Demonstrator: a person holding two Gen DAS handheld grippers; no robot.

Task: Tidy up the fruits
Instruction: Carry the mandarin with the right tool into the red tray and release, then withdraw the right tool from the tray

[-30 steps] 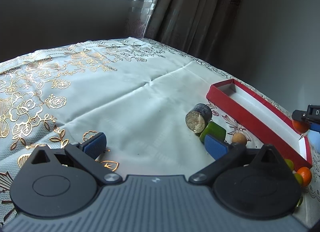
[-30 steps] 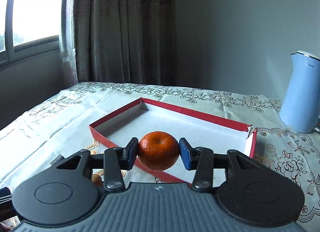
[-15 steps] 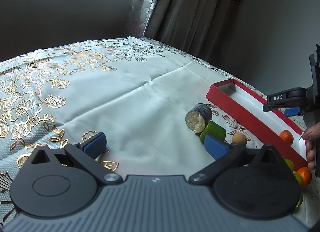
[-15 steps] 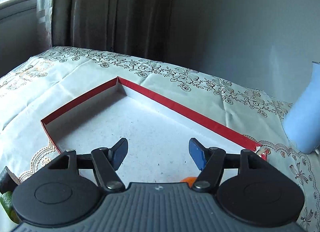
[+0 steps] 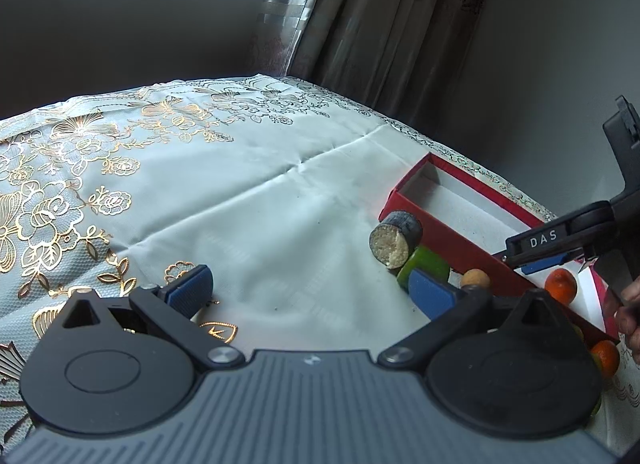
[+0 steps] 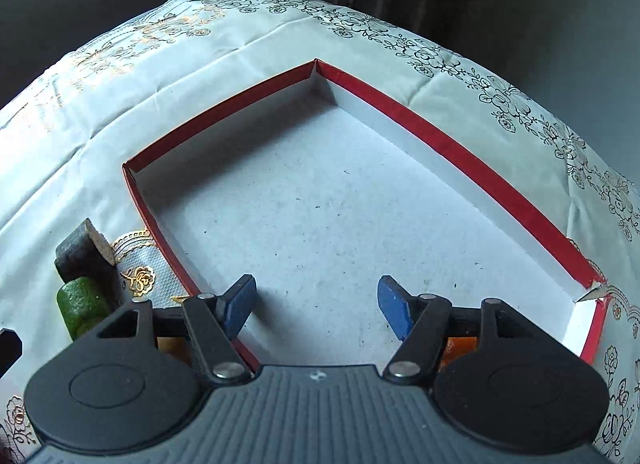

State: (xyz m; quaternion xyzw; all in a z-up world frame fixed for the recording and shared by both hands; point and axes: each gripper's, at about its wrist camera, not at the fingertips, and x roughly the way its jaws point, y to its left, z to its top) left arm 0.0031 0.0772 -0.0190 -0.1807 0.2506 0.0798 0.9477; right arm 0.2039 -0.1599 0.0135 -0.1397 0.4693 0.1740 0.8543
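My right gripper (image 6: 316,306) stands open over the white floor of the red-walled tray (image 6: 440,135), with nothing between its blue pads. A tangerine (image 5: 560,284) lies inside the tray (image 5: 440,232) near its front end, just below the right gripper (image 5: 550,262). In the right wrist view only an orange sliver of the tangerine (image 6: 460,348) shows under the right finger. My left gripper (image 5: 310,296) is open and empty, low over the cloth. Outside the tray's wall lie a dark cut cylinder (image 5: 396,238), a green piece (image 5: 426,266), a small tan fruit (image 5: 475,279) and another tangerine (image 5: 606,356).
A pale flowered tablecloth (image 5: 240,203) covers the table, which ends near a dark wall and curtains (image 5: 380,23). A person's hand (image 5: 628,312) shows at the right edge. The cylinder (image 6: 80,252) and green piece (image 6: 82,306) sit left of the tray.
The right gripper let go of the tangerine, opened, moved over the tray and tipped downward. The tangerine now rests in the tray. The left gripper stayed put.
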